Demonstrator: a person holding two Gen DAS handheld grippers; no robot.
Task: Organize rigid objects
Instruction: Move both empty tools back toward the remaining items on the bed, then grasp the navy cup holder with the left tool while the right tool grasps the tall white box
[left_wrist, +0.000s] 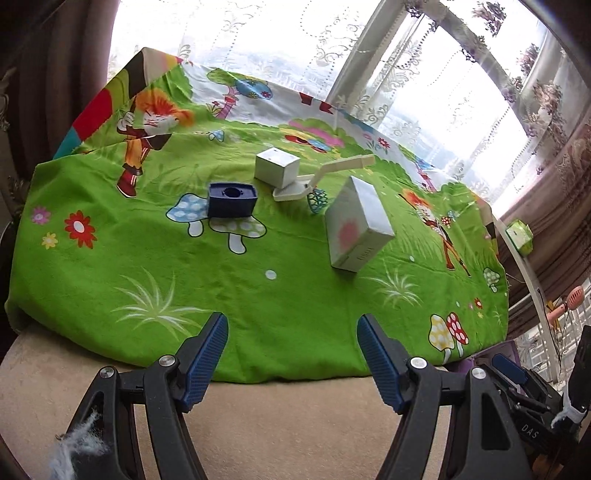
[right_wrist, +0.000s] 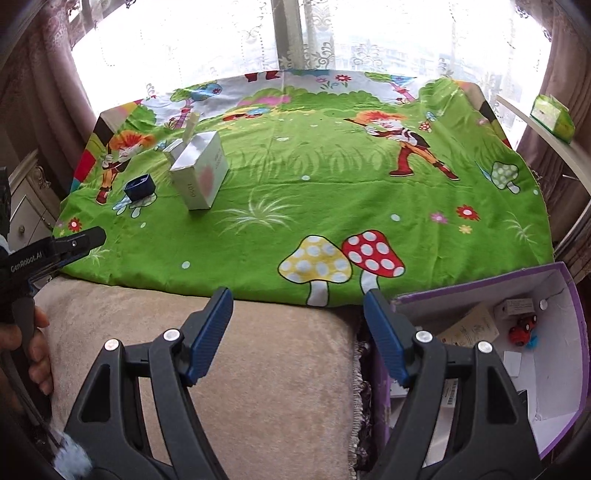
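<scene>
A silver box with a pink spot stands on the green cartoon cloth. Behind it are a dark blue open case, a small white cube box and a white bent plastic piece. My left gripper is open and empty, over the cloth's near edge, well short of the objects. My right gripper is open and empty at the cloth's near edge, beside a purple box holding a red toy and small cartons.
The cloth covers a raised surface by a curtained window. A beige plush cover lies in front. A green tissue pack sits on a white ledge at the right. The left gripper's tip shows at the left.
</scene>
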